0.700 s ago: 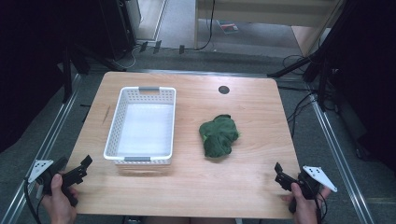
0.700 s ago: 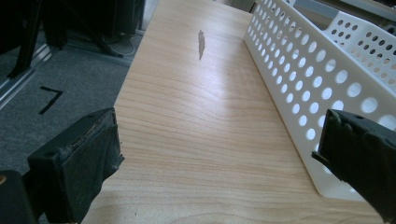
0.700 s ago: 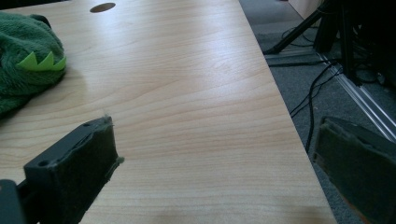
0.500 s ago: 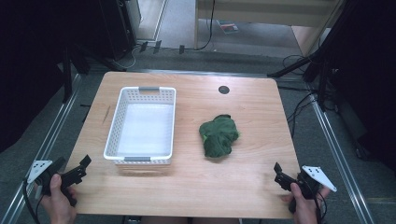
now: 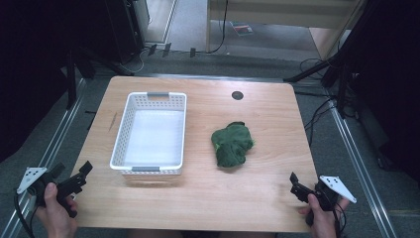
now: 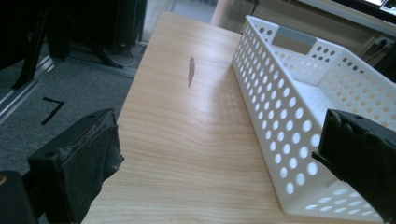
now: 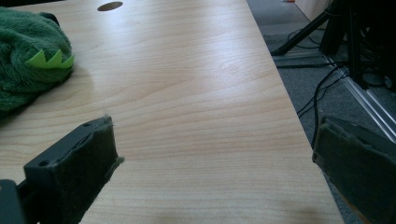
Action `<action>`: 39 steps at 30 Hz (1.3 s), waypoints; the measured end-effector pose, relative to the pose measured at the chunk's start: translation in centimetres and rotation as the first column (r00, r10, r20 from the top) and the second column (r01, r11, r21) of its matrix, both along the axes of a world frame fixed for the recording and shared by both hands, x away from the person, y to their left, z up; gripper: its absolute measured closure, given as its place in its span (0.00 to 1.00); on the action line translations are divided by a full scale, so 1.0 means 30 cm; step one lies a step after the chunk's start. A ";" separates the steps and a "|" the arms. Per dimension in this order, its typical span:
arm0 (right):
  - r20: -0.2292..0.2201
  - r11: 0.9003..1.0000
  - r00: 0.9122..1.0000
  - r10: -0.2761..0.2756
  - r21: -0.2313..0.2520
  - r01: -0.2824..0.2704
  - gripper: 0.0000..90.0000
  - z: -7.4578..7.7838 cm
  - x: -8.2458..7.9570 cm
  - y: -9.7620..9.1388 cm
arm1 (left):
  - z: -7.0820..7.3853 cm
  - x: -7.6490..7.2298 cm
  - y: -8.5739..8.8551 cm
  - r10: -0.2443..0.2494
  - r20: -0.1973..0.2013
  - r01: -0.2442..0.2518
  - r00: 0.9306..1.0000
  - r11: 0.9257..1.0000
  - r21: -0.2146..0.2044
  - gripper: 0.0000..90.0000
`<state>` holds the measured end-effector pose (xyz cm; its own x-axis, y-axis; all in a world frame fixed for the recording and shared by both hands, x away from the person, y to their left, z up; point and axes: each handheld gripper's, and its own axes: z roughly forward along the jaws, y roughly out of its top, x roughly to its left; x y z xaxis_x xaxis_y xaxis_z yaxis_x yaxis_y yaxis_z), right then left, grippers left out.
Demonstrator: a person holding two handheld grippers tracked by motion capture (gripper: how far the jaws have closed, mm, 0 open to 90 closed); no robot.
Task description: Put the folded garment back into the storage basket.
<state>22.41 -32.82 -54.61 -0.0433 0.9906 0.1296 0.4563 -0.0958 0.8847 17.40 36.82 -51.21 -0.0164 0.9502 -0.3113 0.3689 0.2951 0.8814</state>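
Note:
A green plush toy (image 5: 232, 144) lies crumpled right of the table's middle; the right gripper view shows it (image 7: 28, 60) at far left with light green spikes. A white perforated basket (image 5: 151, 130) stands empty on the left half; its side wall (image 6: 289, 116) runs along the right of the left gripper view. My left gripper (image 5: 79, 177) is held at the table's front left corner, open and empty (image 6: 219, 163). My right gripper (image 5: 296, 184) is held at the front right corner, open (image 7: 215, 163), with bare wood between its jaws.
The wooden table (image 5: 198, 198) has a round cable hole (image 5: 237, 95) at the back and a dark streak (image 6: 191, 71) left of the basket. Metal rails and cables (image 5: 322, 109) run along both sides on the grey floor.

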 end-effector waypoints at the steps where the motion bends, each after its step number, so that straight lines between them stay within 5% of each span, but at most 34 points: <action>1: 0.001 1.000 1.000 0.000 0.001 0.000 0.00 0.000 0.000 0.000 | 0.010 -0.001 -0.005 -0.006 0.003 0.006 1.000 1.000 -0.002 0.00; 9: -0.001 1.000 1.000 0.004 0.003 -0.004 0.00 0.000 0.001 -0.001 | 0.075 0.002 -0.041 -0.053 0.005 0.053 0.999 0.998 -0.019 0.00; 21: -0.009 1.000 1.000 0.000 0.000 0.000 0.00 0.000 0.007 0.007 | 0.109 0.049 -0.095 -0.080 -0.032 0.079 0.996 0.997 -0.015 0.00; 39: -0.009 1.000 1.000 0.003 -0.001 -0.003 0.00 0.000 0.007 0.009 | 0.182 0.161 -0.299 -0.213 -0.015 0.213 0.977 0.977 0.000 0.00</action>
